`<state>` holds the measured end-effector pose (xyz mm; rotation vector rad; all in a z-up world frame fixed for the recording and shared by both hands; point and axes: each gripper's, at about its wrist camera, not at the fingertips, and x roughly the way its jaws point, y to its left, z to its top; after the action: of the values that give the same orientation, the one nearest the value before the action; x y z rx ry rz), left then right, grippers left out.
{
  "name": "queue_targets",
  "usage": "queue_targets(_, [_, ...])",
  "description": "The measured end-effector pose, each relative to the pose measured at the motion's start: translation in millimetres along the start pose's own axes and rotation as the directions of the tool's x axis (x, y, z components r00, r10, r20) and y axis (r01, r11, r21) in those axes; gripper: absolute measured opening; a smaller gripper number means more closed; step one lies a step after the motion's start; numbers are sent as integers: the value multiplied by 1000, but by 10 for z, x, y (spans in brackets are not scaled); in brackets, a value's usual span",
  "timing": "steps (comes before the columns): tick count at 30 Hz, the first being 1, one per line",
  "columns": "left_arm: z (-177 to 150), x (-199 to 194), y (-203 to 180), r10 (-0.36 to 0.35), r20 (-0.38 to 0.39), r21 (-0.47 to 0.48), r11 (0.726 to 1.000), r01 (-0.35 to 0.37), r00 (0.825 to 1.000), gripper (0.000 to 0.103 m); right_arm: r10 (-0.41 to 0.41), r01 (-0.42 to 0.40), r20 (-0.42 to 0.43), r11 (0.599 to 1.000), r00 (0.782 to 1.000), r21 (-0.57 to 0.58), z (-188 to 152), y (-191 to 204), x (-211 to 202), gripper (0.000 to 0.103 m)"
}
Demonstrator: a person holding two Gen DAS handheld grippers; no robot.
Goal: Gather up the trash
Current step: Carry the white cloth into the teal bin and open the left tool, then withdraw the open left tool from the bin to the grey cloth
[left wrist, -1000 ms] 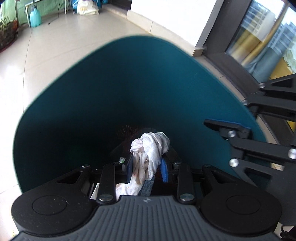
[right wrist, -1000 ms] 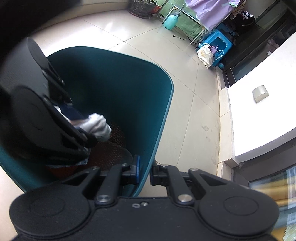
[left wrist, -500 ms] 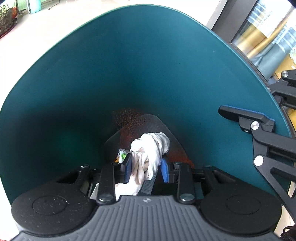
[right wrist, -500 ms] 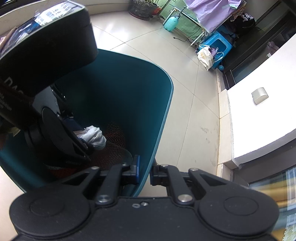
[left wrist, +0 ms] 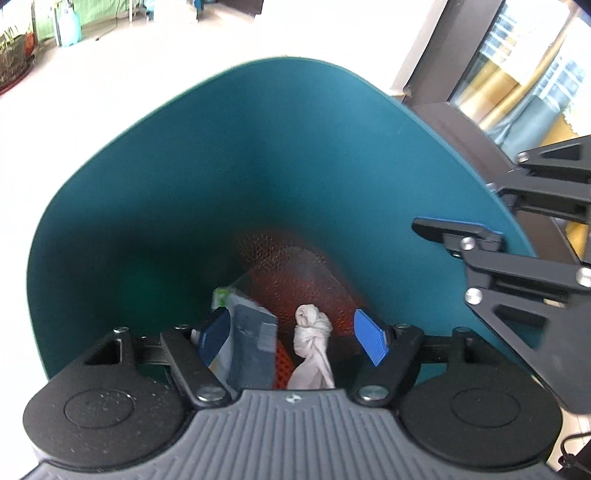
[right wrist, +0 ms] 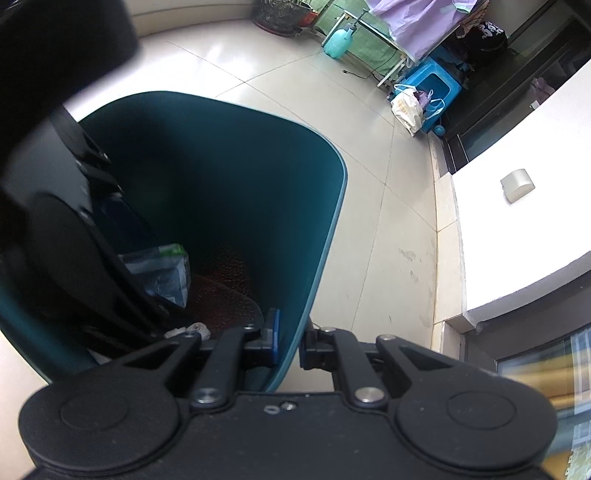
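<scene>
A teal trash bin (left wrist: 177, 177) fills the left wrist view. My left gripper (left wrist: 291, 332) is open above the bin's mouth. A crumpled white tissue (left wrist: 312, 334) sits loose between the spread jaws, inside the bin. A grey-and-green carton (left wrist: 247, 328) and a red mesh bag (left wrist: 299, 273) lie at the bin's bottom. My right gripper (right wrist: 290, 341) is shut on the bin's rim (right wrist: 314, 288), one jaw inside the wall and one outside. The tissue (right wrist: 192, 328) and the carton (right wrist: 166, 271) also show there, partly hidden by the left gripper body.
Pale tiled floor (right wrist: 388, 206) surrounds the bin. A white ledge (right wrist: 517, 236) and dark window frame stand to the right. A teal spray bottle (right wrist: 338, 42), a blue stool (right wrist: 434, 86) with a bag and a potted plant (right wrist: 280, 14) stand far back.
My left gripper has opened and let go of the white tissue, which now lies loose in the bin. The right gripper has kept its hold on the bin's rim.
</scene>
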<state>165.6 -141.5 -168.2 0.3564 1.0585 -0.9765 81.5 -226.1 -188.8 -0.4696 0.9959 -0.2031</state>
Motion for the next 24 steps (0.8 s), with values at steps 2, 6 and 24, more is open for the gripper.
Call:
queue_targets(2, [-4,-71,-3,3,15,9,1000,-3,1000,74,-2,2,-5,1000,1000,3,7,1,19,8])
queue_targets(6, [-22,-243,30,5,44,32,999,-6,999,74,0,1,-16,1000,1000,14,24,-15,53,9])
queue_targets(24, [-331,-1114,560,103,141,-27,995,-100,985,74,3,-2,-34,999,999,37,56,-60,163,9])
